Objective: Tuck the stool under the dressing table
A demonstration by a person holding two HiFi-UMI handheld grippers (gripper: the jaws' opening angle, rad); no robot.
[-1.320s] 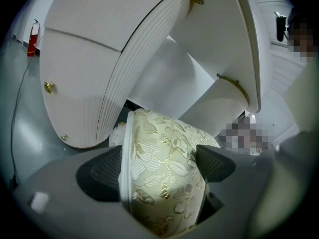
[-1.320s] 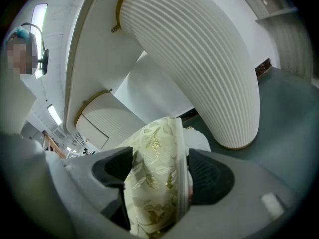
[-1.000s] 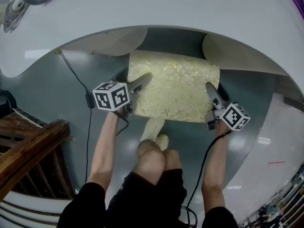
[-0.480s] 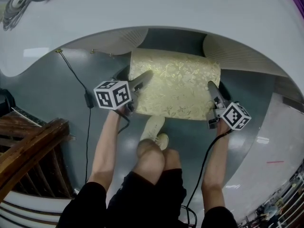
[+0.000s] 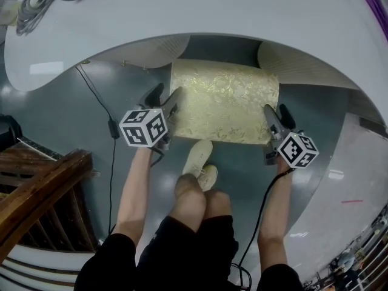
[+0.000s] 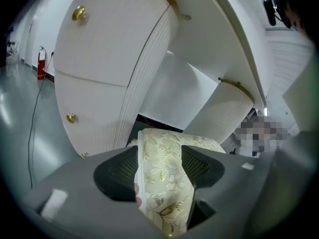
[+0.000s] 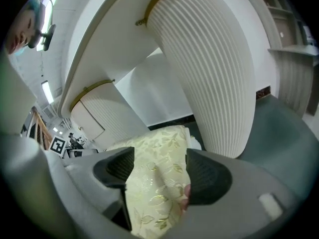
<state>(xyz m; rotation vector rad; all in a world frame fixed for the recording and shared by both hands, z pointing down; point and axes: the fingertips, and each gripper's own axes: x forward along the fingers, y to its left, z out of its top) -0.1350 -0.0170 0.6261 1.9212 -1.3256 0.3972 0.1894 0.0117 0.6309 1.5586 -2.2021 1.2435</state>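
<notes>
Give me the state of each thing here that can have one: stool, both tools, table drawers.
stool: far end between the dressing table pedestals, seat mostly out in front.
left tool: jaws just closed further, clamped on the stool.
right tool: jaws just closed further, clamped on the stool.
drawers: shut.

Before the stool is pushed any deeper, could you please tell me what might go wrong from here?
The stool has its far right corner close to the ribbed right pedestal; a skewed push could knock them together. The person's shoe lies at the stool's near edge and might get caught under it.
</notes>
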